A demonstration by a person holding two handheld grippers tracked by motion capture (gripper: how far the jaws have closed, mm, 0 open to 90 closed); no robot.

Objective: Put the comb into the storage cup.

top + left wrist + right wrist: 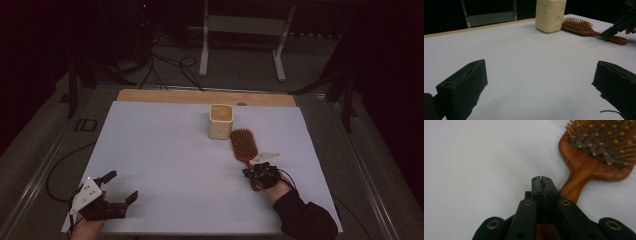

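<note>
Hairbrush (243, 144) bristles-up just beside cream cup (220, 121), on white sheet (165, 160)

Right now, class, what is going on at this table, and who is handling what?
A person sits at a white-covered table with a gripper in each hand. The right gripper has its jaws shut, above the handle of a wooden hairbrush that lies bristles up; whether it grips the handle cannot be told. A cream cup stands upright next to the brush's head. The left gripper is open near the table's front left corner, holding nothing.
</note>
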